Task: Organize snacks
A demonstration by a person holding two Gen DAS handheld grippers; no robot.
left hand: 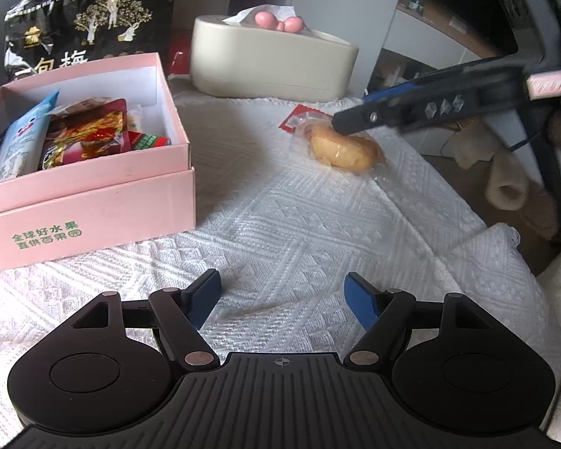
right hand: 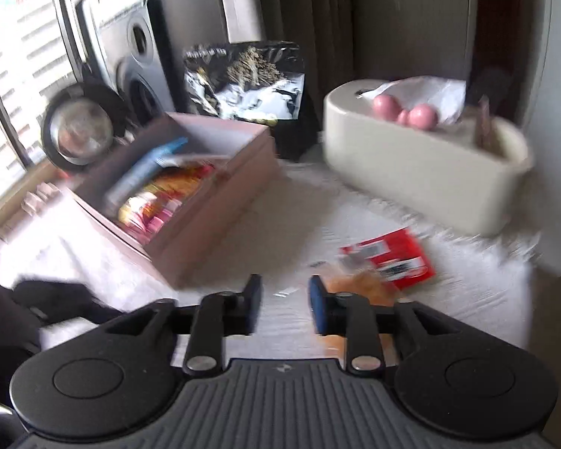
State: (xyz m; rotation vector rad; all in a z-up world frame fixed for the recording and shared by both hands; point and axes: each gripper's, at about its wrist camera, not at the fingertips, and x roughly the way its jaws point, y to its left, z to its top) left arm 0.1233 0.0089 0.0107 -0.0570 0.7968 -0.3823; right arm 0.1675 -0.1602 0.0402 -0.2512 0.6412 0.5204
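Wrapped pastry near cloth's right edge

Open cloth between pink box and bun

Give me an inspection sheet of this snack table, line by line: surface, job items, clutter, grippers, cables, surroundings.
Surface: white textured cloth covers the table.
Job's things: pink box, open, with several snack packets inside; wrapped pastry lying on the cloth outside the box, its wrapper end red.
Clutter: black snack bag standing behind the box; beige tissue holder with pink balls on top.
Grippers: left gripper open, nothing between the fingers; right gripper open, beside the pastry, not gripping it.
Cables: nothing seen.
Surroundings: speaker and round mirror behind the box.
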